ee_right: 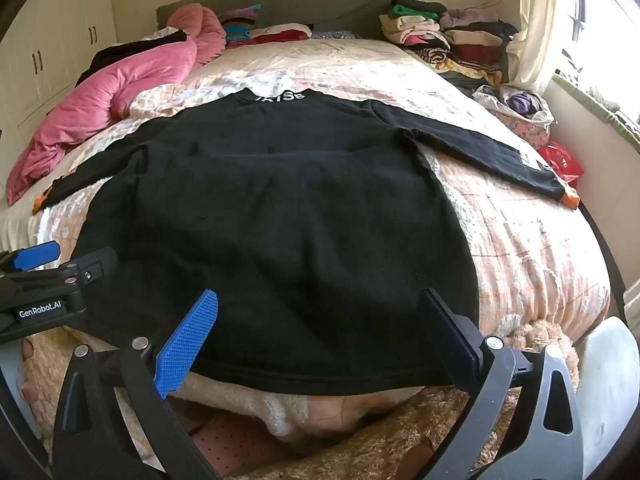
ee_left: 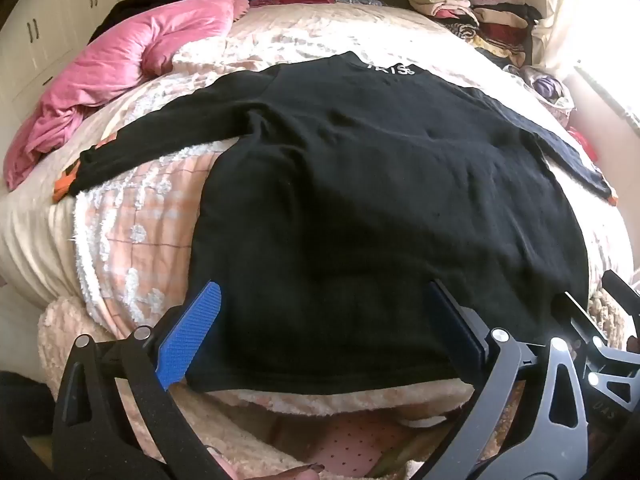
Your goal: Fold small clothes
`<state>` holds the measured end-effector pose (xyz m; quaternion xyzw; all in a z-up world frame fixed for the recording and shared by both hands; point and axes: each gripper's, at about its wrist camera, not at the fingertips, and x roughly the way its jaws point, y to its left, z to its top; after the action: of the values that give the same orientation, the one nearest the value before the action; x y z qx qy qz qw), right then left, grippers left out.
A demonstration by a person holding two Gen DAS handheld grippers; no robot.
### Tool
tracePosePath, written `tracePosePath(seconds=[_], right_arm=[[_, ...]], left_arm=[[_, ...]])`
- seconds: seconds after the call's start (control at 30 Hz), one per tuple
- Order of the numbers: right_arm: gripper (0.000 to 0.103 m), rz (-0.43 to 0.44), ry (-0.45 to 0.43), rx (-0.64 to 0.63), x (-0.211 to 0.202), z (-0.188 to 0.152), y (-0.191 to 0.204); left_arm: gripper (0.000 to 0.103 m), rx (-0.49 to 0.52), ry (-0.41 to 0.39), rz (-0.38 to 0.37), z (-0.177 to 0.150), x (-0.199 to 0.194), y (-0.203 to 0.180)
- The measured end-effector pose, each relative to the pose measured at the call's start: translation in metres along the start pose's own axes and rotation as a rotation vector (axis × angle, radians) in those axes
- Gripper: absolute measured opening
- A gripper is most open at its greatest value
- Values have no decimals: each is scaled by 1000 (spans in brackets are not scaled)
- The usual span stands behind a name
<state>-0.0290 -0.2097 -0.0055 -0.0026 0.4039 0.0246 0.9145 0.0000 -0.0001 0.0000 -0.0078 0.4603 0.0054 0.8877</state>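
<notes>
Black top laid out, folding not yet begun

The black top [ee_left: 360, 184] lies flat on the bed [ee_left: 132, 240], sleeves spread, no fold made. The left gripper [ee_left: 324, 336] and right gripper [ee_right: 320, 340] hover over its near hem, jaws wide and empty.

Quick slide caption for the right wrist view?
Open right tool poised above the hem of a black long-sleeved top spread flat on the bed.
</notes>
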Motion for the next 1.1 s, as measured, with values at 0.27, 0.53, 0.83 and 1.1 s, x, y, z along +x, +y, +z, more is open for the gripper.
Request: tracePosePath(seconds=[0.27, 0.53, 0.83, 1.1], right_arm=[[99, -1, -1, 1, 0, 1, 0], [99, 1, 0, -4, -1, 1, 1], [99, -1, -1, -3, -1, 2, 0], [99, -1, -1, -4, -2, 4, 3]], left_arm=[[95, -1, -2, -1, 0, 0, 0], [95, -1, -1, -3, 0, 0, 0], [95, -2, 0, -3, 0, 0, 0], [95, -2, -1, -2, 0, 0, 0]])
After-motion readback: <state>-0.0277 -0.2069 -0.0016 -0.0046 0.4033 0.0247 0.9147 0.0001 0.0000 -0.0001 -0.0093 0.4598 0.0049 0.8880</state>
